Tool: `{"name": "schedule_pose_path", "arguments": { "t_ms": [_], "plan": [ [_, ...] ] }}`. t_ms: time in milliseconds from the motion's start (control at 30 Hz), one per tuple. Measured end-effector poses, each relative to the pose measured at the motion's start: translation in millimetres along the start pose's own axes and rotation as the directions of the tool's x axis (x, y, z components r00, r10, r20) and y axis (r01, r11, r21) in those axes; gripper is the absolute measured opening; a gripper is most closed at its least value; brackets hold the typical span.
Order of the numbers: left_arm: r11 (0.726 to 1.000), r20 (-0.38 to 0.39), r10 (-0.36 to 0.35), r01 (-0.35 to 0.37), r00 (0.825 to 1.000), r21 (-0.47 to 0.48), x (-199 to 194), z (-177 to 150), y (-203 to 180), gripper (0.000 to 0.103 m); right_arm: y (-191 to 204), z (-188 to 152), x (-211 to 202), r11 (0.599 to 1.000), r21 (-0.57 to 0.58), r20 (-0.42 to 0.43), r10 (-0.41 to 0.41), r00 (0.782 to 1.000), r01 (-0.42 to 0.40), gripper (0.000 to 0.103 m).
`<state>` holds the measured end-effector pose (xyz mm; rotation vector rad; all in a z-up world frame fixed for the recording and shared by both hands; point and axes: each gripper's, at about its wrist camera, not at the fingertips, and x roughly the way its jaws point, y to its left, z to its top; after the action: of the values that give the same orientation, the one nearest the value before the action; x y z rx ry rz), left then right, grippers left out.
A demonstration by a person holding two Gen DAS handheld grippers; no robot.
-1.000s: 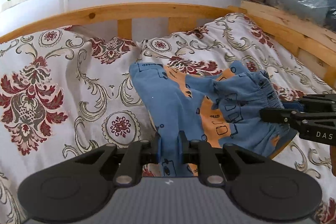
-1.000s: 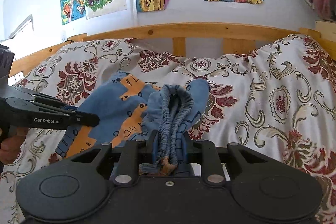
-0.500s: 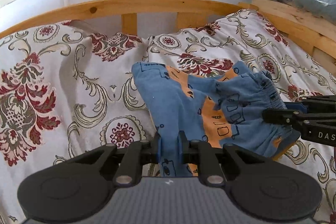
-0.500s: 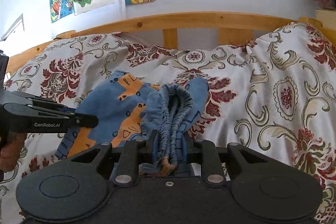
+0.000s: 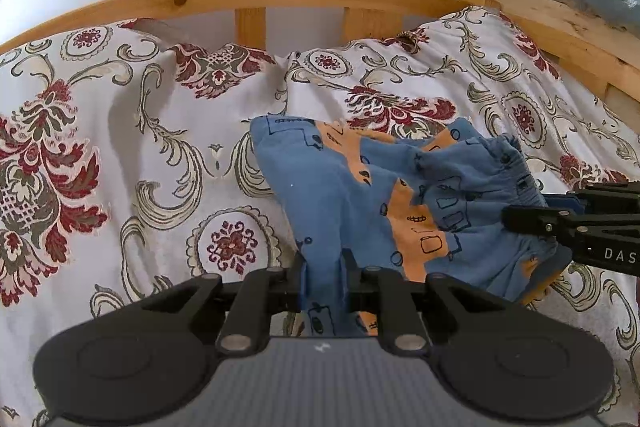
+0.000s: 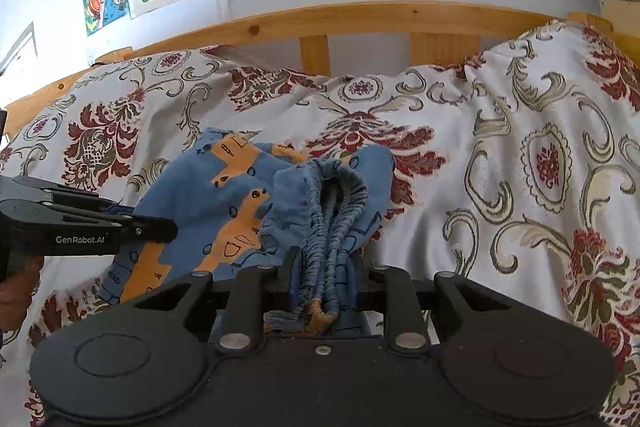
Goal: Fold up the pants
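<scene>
The left gripper (image 6: pixel 168 230) has "GenRobot.AI" printed in white along its side. On the right gripper (image 5: pixel 508 217), only the white letters "DAS" show, cut by the frame.

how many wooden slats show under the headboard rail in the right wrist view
2: one slat near the middle, another slat to its right, both behind the floral bedspread. More may be hidden by it.

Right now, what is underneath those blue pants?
The pants lie on a flowered bedspread, which shows all around them. Whatever is directly beneath the cloth is covered, so nothing more can be told.
</scene>
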<state>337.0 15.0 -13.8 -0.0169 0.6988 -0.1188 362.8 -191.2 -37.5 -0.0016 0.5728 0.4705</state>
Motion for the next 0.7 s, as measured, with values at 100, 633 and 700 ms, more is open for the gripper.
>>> {"name": "schedule_pose_path", "arguments": {
  "t_ms": [100, 633, 700],
  "plan": [
    [1.000, -0.018, -0.001, 0.000, 1.000, -0.017, 3, 0, 3, 0.022, 0, -1, 2, 1.000, 0.012, -0.020, -0.015, 1.000, 0.015, 0.030],
    [0.989, -0.004, 0.019, -0.019, 1.000, -0.149, -53, -18, 3, 0.075, 23, -7, -61, 0.994, 0.095, 0.049, -0.056, 0.997, 0.051, 0.078],
    [0.989, 0.006, 0.030, -0.029, 1.000, -0.145, -66, -23, 0, 0.079, 27, -7, -73, 0.994, 0.099, 0.064, -0.061, 0.996, 0.055, 0.081]
  ]
}}
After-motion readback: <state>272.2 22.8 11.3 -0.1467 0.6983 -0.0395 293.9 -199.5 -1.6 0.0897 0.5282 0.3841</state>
